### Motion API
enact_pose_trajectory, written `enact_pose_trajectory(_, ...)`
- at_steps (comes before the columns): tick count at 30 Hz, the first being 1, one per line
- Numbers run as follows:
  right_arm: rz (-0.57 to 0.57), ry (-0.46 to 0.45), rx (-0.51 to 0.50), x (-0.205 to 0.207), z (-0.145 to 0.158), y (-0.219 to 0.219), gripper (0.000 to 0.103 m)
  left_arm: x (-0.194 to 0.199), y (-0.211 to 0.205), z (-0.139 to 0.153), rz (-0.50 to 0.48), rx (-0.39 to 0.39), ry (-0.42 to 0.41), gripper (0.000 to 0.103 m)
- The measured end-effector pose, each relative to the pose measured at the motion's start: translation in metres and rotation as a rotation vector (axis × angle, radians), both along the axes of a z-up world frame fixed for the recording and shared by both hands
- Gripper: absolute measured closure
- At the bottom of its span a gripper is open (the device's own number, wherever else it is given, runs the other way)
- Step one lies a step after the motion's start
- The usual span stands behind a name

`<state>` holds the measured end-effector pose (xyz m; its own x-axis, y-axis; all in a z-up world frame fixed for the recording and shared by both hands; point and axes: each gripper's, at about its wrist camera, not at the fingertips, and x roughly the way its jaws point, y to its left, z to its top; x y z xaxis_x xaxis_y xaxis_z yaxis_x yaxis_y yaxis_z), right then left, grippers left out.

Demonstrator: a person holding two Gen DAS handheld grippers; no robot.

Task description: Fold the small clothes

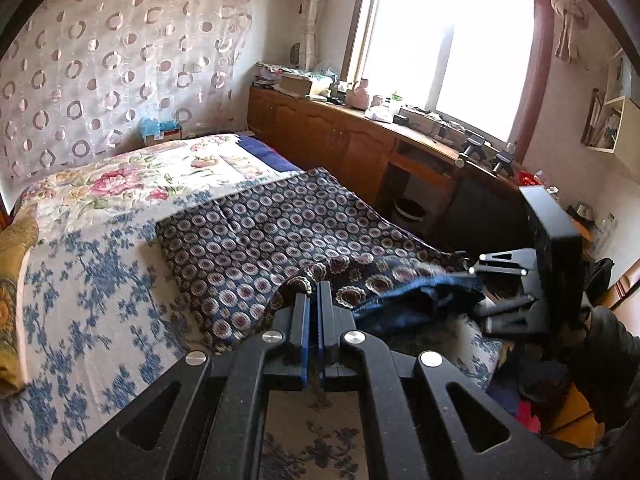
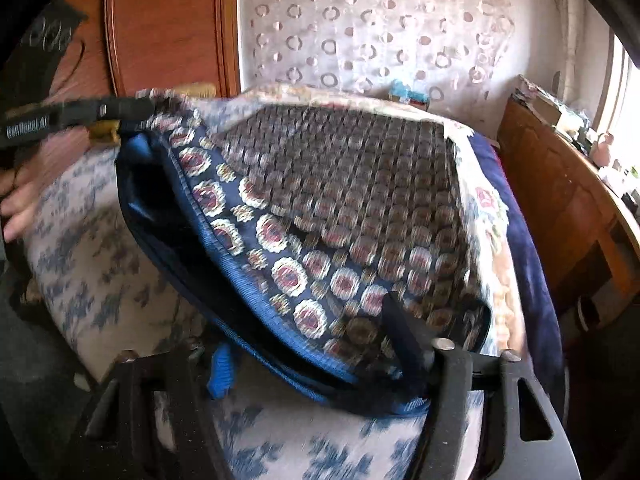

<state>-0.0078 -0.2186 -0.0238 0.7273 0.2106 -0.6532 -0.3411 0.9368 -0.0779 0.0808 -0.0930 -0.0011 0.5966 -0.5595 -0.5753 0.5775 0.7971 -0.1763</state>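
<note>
A dark blue garment (image 1: 264,232) with a medallion print lies spread on the bed; it also fills the right wrist view (image 2: 340,200). My left gripper (image 1: 314,296) is shut on the garment's near hem, its blue pads pressed together on the cloth. It shows at the left of the right wrist view (image 2: 120,112), pinching a corner. My right gripper (image 1: 484,288) sits at the garment's right end. In its own view (image 2: 316,376) the jaws stand wide apart, with the ribbed blue waistband (image 2: 256,344) draped between them. That view is blurred.
The bed (image 1: 88,280) carries a blue-and-white floral sheet and a pink floral cover (image 1: 132,184) farther back. A wooden cabinet (image 1: 332,136) with clutter runs under the window at right. A wooden headboard (image 2: 160,24) stands behind. A yellow pillow (image 1: 12,280) lies at left.
</note>
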Motion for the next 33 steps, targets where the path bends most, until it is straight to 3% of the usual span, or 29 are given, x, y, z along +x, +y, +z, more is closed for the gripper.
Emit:
enact_pose_trajectory(1, 0.014, -0.004, 0.009, 0.005, 0.005, 0.0, 0.093, 0.003, 0.001, 0.001, 0.01, 0.005, -0.007, 0.1)
enact_pose_trajectory(2, 0.037, -0.005, 0.025, 0.012, 0.011, 0.001, 0.101, 0.007, 0.002, 0.002, 0.029, 0.014, -0.017, 0.1)
enact_pose_trajectory(8, 0.075, -0.103, 0.039, 0.042, 0.05, 0.011, 0.101, 0.039, 0.017, 0.008, 0.086, 0.003, -0.002, 0.1)
enact_pose_trajectory(15, 0.106, -0.14, 0.009, 0.098, 0.073, 0.023, 0.101, 0.072, 0.023, 0.005, 0.121, 0.035, 0.004, 0.1)
enact_pose_trajectory(24, 0.111, -0.077, 0.022, 0.159, 0.054, 0.027, 0.1, 0.125, 0.027, -0.017, 0.138, 0.055, 0.072, 0.1)
enact_pose_trajectory(33, 0.086, -0.004, 0.009, 0.2, 0.042, 0.036, 0.1, 0.149, 0.033, -0.039, 0.128, 0.058, 0.144, 0.099)
